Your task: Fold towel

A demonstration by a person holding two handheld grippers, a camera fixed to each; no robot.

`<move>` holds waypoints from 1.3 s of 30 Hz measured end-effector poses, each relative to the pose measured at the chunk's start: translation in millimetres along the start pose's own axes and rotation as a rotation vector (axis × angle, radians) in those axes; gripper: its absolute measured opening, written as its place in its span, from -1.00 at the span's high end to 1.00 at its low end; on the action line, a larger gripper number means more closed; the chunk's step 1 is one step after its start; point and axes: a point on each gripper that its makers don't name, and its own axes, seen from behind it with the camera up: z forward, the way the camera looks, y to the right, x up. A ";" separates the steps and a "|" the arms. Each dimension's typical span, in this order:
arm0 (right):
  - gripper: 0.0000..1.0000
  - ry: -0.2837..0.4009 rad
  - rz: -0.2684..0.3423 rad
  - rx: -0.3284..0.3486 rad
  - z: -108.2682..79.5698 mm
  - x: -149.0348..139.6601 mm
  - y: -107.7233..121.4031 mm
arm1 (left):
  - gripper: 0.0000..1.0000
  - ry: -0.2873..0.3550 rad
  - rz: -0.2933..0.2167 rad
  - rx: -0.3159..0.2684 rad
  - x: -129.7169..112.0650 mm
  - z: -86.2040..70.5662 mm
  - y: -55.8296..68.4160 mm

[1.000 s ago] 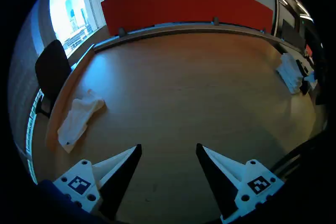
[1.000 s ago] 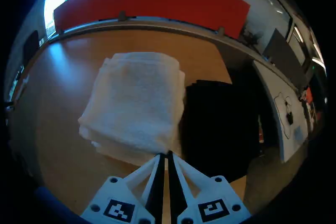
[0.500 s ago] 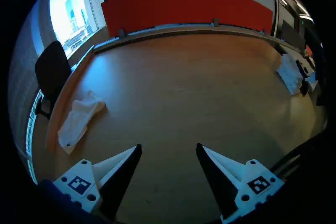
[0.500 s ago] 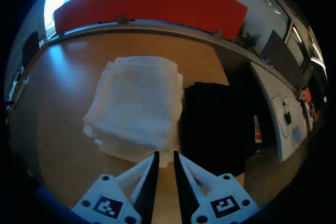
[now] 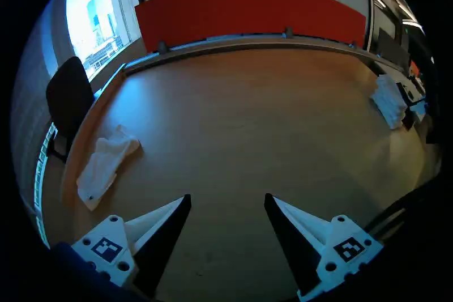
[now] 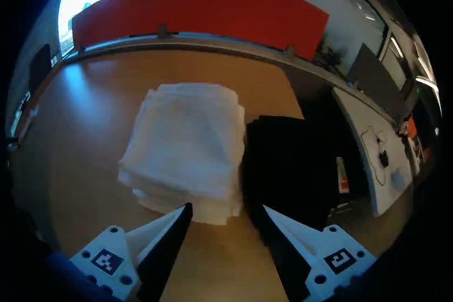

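Note:
A stack of folded white towels (image 6: pixel 187 146) lies on the wooden table (image 6: pixel 85 132), just ahead of my right gripper (image 6: pixel 227 212), which is open and apart from it. In the left gripper view the same stack (image 5: pixel 389 101) is small at the far right. A crumpled white towel (image 5: pixel 105 163) lies near the table's left edge, ahead and to the left of my left gripper (image 5: pixel 227 199). That gripper is open and holds nothing, hovering over bare wood (image 5: pixel 249 120).
A black object (image 6: pixel 291 166) sits right beside the folded stack. A red divider panel (image 5: pixel 249 10) runs along the table's far edge. A black chair (image 5: pixel 68 95) stands beyond the left edge, under a bright window (image 5: pixel 93 13). A white desk (image 6: pixel 376 160) with small items is at the right.
My right gripper has opened from shut and drawn back a little from the folded stack. The left gripper has barely moved.

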 end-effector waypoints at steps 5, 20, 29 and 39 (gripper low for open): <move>-0.71 0.020 0.000 0.016 -7.1 6.1 -10.3 | -0.92 0.006 -0.007 0.001 0.7 -1.0 -1.9; -0.83 0.204 0.016 0.044 -34.3 58.6 -49.1 | -0.93 0.028 -0.010 -0.002 8.2 -1.4 -3.5; -0.99 0.518 0.103 0.025 -71.1 132.9 -70.6 | -0.92 0.052 -0.022 -0.004 19.6 -1.1 -3.2; -0.99 0.640 0.169 0.029 -84.9 159.9 -87.7 | -0.92 0.095 -0.027 0.003 33.9 -1.8 -6.2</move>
